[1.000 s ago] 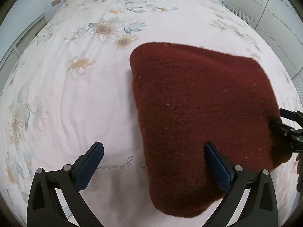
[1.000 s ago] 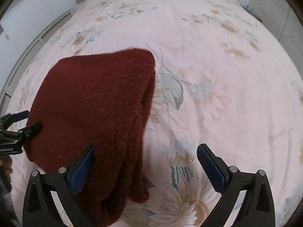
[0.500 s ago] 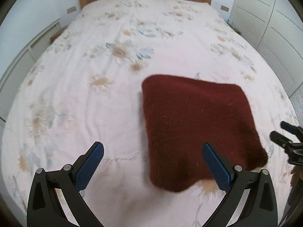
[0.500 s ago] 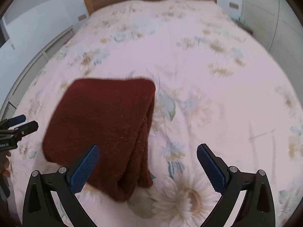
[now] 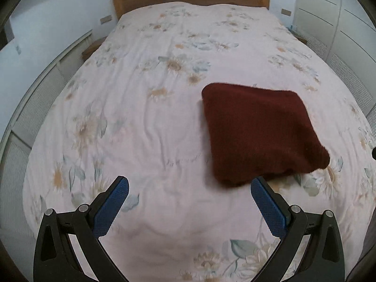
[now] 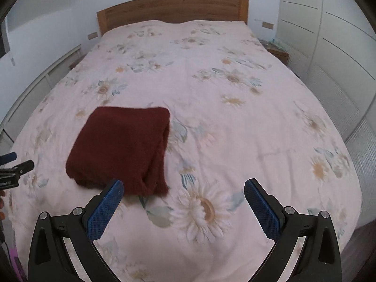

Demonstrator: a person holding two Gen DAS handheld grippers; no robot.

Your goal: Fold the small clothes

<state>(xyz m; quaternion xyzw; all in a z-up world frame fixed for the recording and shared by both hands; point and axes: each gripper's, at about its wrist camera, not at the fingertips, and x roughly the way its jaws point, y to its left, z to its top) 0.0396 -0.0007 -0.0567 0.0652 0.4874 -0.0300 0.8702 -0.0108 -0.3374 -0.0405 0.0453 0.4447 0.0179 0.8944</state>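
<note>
A dark red knitted garment [image 5: 258, 134] lies folded into a thick square on the bed, seen from the other side as the garment [image 6: 122, 145] with its layered folded edge facing right. My left gripper [image 5: 189, 189] is open above the bedspread, nothing between its blue pads, short of the garment's near edge. My right gripper [image 6: 183, 191] is open too, with its left fingertip overlapping the garment's near corner in the picture. The left gripper's tips [image 6: 14, 162] show at the right wrist view's left edge.
A pale floral bedspread [image 5: 152, 122] covers the whole bed. A wooden headboard [image 6: 171, 9] stands at the far end. White wardrobe doors [image 6: 329, 35] line the right side, and a low white unit [image 5: 35, 98] runs along the left.
Both grippers have pulled back and up from the garment, which now lies flat and looks smaller. The headboard and walls have come into view.
</note>
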